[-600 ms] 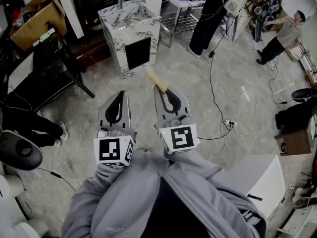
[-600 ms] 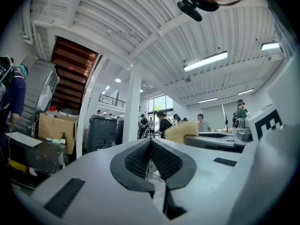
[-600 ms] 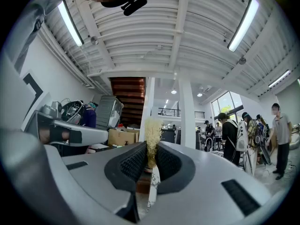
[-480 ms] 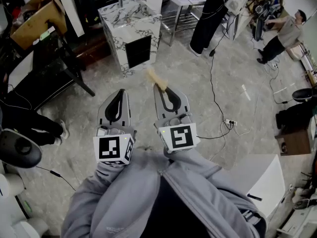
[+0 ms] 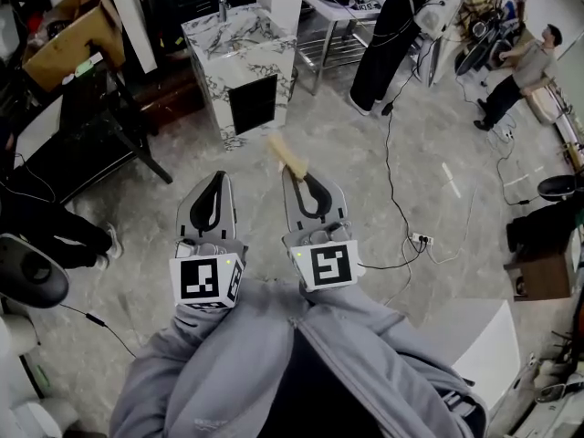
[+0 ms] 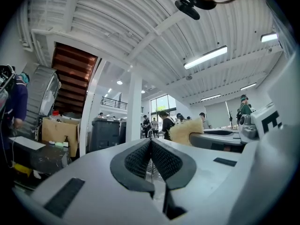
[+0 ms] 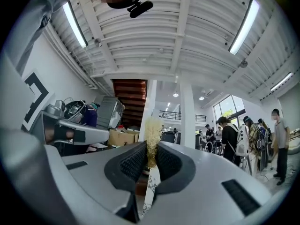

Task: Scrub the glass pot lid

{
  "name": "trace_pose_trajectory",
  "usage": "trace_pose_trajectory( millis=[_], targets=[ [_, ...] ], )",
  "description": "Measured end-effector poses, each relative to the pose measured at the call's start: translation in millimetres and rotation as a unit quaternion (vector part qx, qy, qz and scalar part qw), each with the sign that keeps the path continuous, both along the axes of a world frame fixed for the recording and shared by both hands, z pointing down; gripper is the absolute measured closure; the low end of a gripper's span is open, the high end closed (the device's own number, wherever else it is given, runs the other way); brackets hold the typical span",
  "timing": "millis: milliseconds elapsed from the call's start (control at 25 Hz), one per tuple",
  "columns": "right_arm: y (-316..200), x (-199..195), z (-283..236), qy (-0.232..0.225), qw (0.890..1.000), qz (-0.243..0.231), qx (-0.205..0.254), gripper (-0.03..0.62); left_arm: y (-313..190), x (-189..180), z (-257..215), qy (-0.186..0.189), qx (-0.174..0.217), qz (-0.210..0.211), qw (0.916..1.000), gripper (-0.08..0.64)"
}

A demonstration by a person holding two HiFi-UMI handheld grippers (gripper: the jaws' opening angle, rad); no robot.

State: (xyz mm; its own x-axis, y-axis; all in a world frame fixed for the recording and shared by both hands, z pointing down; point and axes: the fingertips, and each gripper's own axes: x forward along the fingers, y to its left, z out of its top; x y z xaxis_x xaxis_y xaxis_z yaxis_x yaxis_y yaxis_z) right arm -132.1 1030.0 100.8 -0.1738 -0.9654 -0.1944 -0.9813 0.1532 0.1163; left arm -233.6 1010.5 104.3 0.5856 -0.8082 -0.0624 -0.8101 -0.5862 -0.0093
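Note:
I see no glass pot lid in any view. In the head view both grippers are held side by side above the grey floor, pointing away from me. My left gripper (image 5: 219,176) is shut with nothing between its pads, and in the left gripper view its jaws (image 6: 151,143) meet tip to tip. My right gripper (image 5: 291,172) is shut on a yellow sponge (image 5: 286,151), which sticks out past the tips. The right gripper view shows the sponge (image 7: 153,131) standing upright, pinched between the ribbed pads of that gripper (image 7: 151,149). The sponge (image 6: 186,130) also shows in the left gripper view.
A marble-patterned sink cabinet (image 5: 242,53) stands ahead on the floor. A dark table (image 5: 82,144) and a cardboard box (image 5: 64,39) are at the left. Cables (image 5: 392,181) cross the floor on the right. People (image 5: 388,35) stand at the back right, and a white box (image 5: 474,336) sits low on the right.
Both grippers have slid slightly lower in the head view and the room has shifted a little. Both grips are unchanged.

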Motion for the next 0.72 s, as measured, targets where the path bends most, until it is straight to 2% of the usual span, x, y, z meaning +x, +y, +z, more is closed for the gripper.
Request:
trace_pose_trajectory(
  millis=[240,320,720],
  targets=[
    [-10.9,11.4,19.9,-0.019,0.999,-0.006,-0.033,0.535,-7.6,4.8,9.0,-0.006,-0.008,-0.004,0.9999,0.546],
    [-17.2,15.3,22.1,-0.018,0.999,-0.004,-0.030,0.535,-17.5,3.3,11.4,-0.004,-0.005,-0.008,1.0000,0.546],
    [-106.2,31.5,42.7,-0.011,0.999,0.013,-0.037,0.535,-118.0,9.2,29.5,0.007,-0.006,-0.001,1.0000,0.546]
  ],
)
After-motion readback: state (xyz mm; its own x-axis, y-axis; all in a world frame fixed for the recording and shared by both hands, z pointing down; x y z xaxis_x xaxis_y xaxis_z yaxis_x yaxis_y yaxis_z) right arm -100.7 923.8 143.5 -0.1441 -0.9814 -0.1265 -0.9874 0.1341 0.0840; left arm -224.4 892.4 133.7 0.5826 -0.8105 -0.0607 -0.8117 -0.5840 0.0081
